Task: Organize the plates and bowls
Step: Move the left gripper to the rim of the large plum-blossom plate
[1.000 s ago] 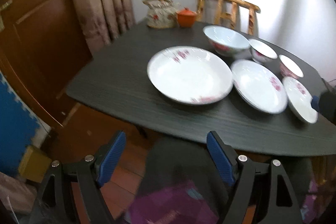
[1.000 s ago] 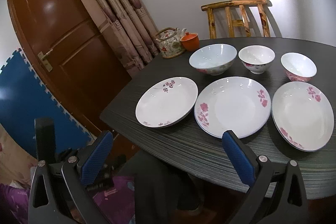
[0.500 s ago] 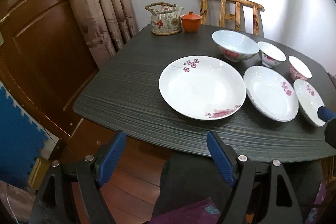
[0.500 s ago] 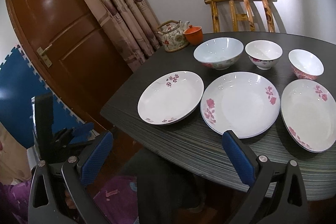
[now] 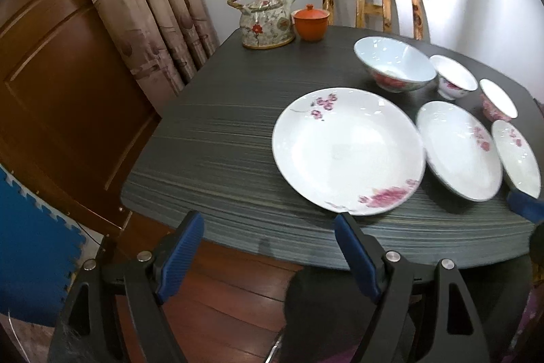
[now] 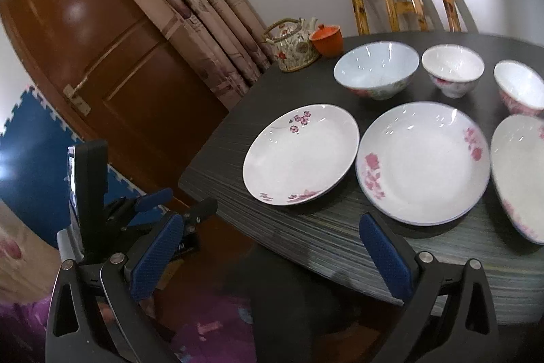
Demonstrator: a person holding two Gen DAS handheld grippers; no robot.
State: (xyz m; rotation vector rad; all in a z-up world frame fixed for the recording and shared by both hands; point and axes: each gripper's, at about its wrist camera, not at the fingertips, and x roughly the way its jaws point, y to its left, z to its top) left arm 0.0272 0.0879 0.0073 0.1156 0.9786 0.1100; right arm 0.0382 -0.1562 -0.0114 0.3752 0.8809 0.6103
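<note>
Grippers at frame bottom, both empty: left gripper (image 5: 268, 249) wide open, right gripper (image 6: 280, 245) wide open, held off the table (image 5: 217, 138) edge, probably staged for a first pick. Left plate (image 5: 348, 150) lies just above the left gripper's right finger, near edge almost at its tip. Middle plate (image 6: 423, 162) sits above the right gripper's right finger; right plate (image 6: 520, 176) at frame right. Behind, upper right: large bowl (image 6: 375, 68), two small bowls (image 6: 452, 68). Plates front, bowls back, nothing stacked yet.
</note>
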